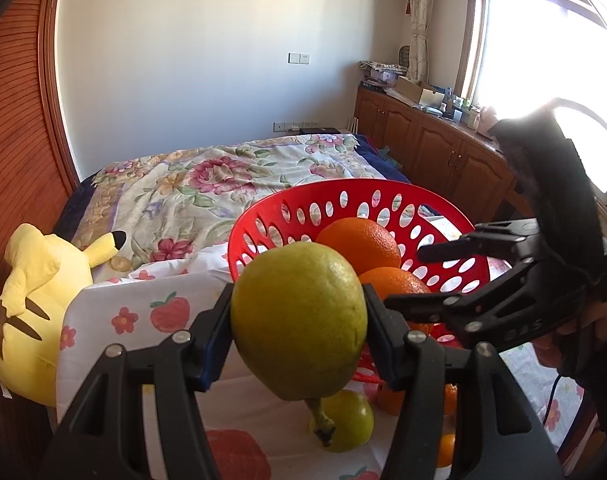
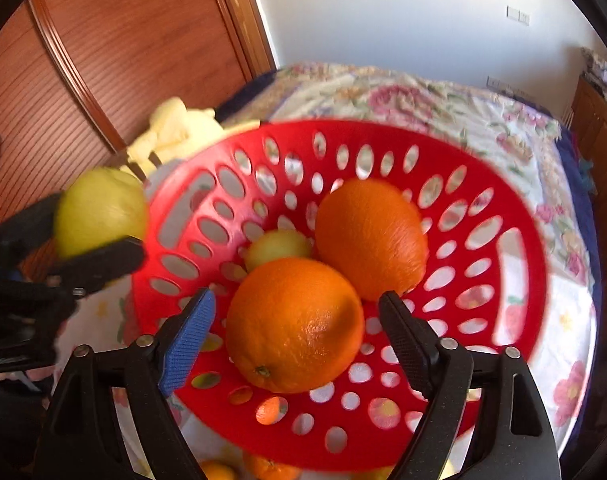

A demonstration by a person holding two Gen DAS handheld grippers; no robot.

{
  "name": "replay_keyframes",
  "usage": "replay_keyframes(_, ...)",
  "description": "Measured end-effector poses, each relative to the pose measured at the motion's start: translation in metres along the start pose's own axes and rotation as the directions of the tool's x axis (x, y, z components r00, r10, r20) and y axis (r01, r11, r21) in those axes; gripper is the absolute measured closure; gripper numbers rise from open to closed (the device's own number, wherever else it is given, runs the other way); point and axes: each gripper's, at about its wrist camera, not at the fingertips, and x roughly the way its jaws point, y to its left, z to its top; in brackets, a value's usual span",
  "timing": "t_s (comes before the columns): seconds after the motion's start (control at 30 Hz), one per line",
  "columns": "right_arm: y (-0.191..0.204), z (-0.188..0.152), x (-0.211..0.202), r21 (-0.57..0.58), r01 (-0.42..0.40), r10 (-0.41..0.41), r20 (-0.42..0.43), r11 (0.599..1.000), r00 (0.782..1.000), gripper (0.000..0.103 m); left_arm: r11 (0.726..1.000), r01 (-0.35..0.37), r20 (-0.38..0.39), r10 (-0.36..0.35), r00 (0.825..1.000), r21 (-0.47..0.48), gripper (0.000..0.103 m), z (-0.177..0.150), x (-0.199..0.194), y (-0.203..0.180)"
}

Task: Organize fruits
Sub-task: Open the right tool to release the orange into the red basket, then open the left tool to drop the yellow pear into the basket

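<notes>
Centre of frame: left gripper (image 1: 299, 332) clamped on round yellow-green pear (image 1: 299, 324) | right gripper (image 2: 299, 344) spread apart over perforated red plastic basket (image 2: 535, 264) | two oranges (image 2: 295, 324) inside.

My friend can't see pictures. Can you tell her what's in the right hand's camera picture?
Two big round oranges, one near and one behind it, sit in a red plastic basket with oval holes, and a small yellow-green fruit peeks out behind them. The right gripper is open around the near orange. At left, the left gripper holds a yellow-green pear-like fruit.
</notes>
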Motion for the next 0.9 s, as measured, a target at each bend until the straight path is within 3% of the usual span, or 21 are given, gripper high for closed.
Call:
replay_keyframes(0.53,-0.030,-0.020,-0.041,0.023,0.051,-0.054,0.150,0.998,0.987,0.017,0.997,-0.063,-0.065,0.065,0.996,0.038,0.045,0.029,0.047,-0.013)
replay_keyframes(0.9,-0.038,-0.025,-0.047,0.015,0.021,-0.023,0.200,1.000,0.979,0.017,0.988,-0.128,-0.143,0.139,0.980,0.088,0.045,0.051,0.086,-0.023)
